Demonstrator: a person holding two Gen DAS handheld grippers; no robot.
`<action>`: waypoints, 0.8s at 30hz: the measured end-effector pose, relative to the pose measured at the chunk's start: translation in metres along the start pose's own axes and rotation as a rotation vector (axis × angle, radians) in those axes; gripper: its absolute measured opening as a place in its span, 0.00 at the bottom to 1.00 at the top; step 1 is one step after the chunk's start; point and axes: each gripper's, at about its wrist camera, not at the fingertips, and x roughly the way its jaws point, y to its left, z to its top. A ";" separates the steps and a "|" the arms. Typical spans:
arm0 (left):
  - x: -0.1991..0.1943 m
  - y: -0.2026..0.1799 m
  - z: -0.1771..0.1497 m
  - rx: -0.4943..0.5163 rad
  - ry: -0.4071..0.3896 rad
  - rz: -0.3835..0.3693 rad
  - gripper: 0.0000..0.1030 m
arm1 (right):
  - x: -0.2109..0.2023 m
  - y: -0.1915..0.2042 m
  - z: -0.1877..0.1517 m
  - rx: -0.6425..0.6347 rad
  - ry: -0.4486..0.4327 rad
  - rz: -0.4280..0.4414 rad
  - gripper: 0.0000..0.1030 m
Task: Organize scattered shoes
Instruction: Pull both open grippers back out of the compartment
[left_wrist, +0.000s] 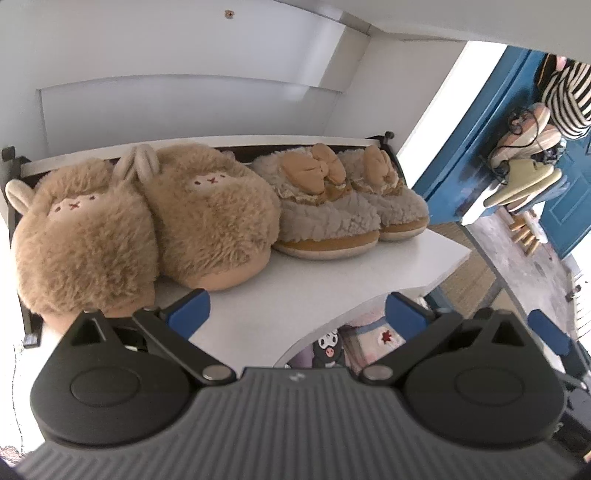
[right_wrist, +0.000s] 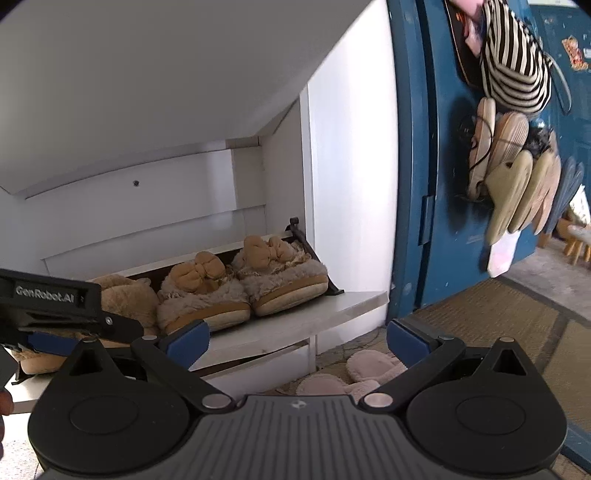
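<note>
While both tools hang wide apart with nothing between their pads, the shelf is looking tidy! Two fluffy tan bunny slippers sit side by side at its left end, toes out, and just beside them the grey fleece slippers with tan bows are paired up the same way, the two pairs touching in one neat row. The left tool hovers right in front of that row, holding nothing; the right tool sits further back, likewise empty, looking toward the shelf's right end.

But look down: on the woven mat below the shelf lie pale pink fluffy slippers, loose on the floor. The left view also glimpses a cartoon-print item beneath the shelf edge; what it is I cannot tell. My read: four slippers lined up, the pink pair looks like what remains, and bare shelf sits at the right for it.
</note>
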 end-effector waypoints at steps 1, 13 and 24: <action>-0.002 0.001 0.000 -0.001 -0.004 -0.001 1.00 | -0.003 0.003 0.002 0.006 -0.003 -0.008 1.00; -0.014 -0.001 -0.026 0.082 -0.059 -0.029 1.00 | 0.008 -0.017 -0.022 0.161 -0.055 0.024 1.00; -0.006 -0.072 -0.095 0.361 -0.214 -0.012 1.00 | 0.027 -0.091 -0.101 0.238 -0.003 -0.085 1.00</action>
